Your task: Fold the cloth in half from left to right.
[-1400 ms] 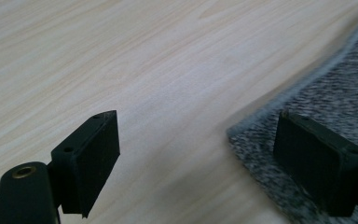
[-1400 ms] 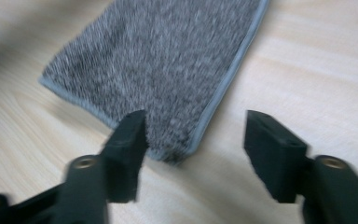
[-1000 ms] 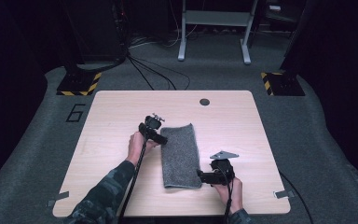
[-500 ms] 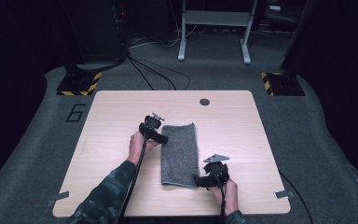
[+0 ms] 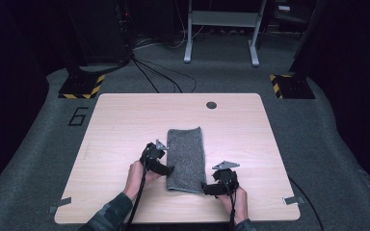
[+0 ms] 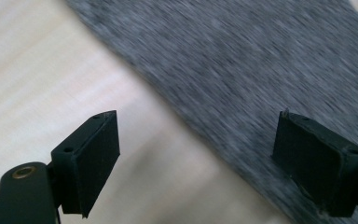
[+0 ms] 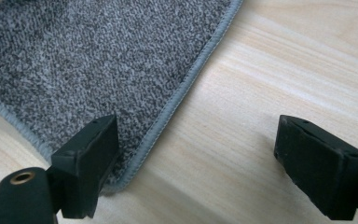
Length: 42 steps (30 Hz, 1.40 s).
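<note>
Cloth (image 5: 187,156), grey, flecked and folded into a long rectangle, lies flat on your pale wood-grain table (image 5: 125,120), just in front of you. Your left gripper (image 5: 166,169) sits at its left edge, jaws spread wide with one over the weave and one over bare wood. Your right gripper (image 5: 206,188) is at the near right corner, jaws apart, straddling the stitched hem (image 7: 177,100).

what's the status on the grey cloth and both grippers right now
Left gripper open, jaws straddling the cloth's edge. Right gripper open at its near corner. Grey cloth flat on the table, not gripped. Nothing in the way.
</note>
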Available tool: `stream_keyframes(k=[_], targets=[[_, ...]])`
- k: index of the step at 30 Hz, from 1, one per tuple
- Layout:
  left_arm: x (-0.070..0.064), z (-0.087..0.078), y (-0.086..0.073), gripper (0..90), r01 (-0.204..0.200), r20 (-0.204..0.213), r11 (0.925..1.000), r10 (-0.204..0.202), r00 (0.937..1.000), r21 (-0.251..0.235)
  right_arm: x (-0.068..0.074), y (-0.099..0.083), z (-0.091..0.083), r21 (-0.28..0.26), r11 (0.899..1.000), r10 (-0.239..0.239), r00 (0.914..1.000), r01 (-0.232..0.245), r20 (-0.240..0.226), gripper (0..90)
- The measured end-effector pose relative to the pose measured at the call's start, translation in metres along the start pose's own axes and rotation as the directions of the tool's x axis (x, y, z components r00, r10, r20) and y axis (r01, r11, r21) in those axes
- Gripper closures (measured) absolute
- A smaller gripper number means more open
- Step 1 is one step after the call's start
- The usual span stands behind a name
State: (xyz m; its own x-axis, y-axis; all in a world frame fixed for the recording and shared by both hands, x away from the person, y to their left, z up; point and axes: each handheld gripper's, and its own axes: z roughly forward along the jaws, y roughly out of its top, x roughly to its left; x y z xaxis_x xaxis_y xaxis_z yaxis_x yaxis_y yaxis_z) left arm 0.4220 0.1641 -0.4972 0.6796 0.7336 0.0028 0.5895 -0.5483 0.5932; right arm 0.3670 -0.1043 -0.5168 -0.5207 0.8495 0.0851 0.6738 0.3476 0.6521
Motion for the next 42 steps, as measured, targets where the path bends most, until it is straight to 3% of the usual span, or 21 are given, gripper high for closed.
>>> stream_keyframes(k=[1,6,10,13,20,24,27,34,42], targets=[[-0.01,-0.005,-0.01,14.2,-0.02,0.001,0.9998,0.02,0.9998,0.003,0.001,-0.001,0.0,0.001,1.0,-0.003,1.0,0.003,0.003,13.7],[-0.025,-0.012,-0.025,14.1,-0.058,0.0,0.9982,0.058,0.9983,0.014,0.002,-0.002,-0.001,0.0,1.0,-0.011,0.9999,0.011,0.007,13.7],[-0.027,-0.014,-0.035,14.0,-0.057,0.008,0.9982,0.056,0.9984,0.019,0.004,-0.003,-0.003,0.009,1.0,-0.02,0.9998,0.02,-0.003,13.7],[-0.023,-0.018,-0.036,12.4,-0.031,0.02,0.9995,0.031,0.9993,0.0,0.003,-0.001,-0.004,0.004,1.0,-0.02,0.9998,0.02,-0.008,13.7],[-0.002,-0.027,-0.026,8.8,0.027,0.021,0.9985,-0.026,0.9994,-0.046,-0.01,0.021,-0.012,-0.036,0.999,-0.026,0.9994,0.025,-0.024,14.0],[0.017,-0.027,-0.014,6.7,0.055,0.017,0.9958,-0.053,0.9984,-0.073,-0.022,0.038,-0.009,-0.032,0.998,-0.049,0.9981,0.048,-0.037,10.8],[0.032,-0.024,-0.003,4.7,0.078,0.019,0.9942,-0.077,0.9969,-0.074,-0.032,0.055,-0.003,-0.036,0.999,-0.037,0.9981,0.035,-0.05,8.5],[0.048,-0.013,0.014,4.7,0.096,0.009,0.9931,-0.096,0.9953,-0.067,-0.049,0.089,0.01,-0.028,0.999,-0.03,0.9969,0.028,-0.073,4.1],[0.064,-0.004,0.029,5.4,0.118,0.006,0.991,-0.118,0.993,-0.063,-0.053,0.107,0.025,-0.011,1.0,-0.024,0.9961,0.023,-0.085,3.3]])
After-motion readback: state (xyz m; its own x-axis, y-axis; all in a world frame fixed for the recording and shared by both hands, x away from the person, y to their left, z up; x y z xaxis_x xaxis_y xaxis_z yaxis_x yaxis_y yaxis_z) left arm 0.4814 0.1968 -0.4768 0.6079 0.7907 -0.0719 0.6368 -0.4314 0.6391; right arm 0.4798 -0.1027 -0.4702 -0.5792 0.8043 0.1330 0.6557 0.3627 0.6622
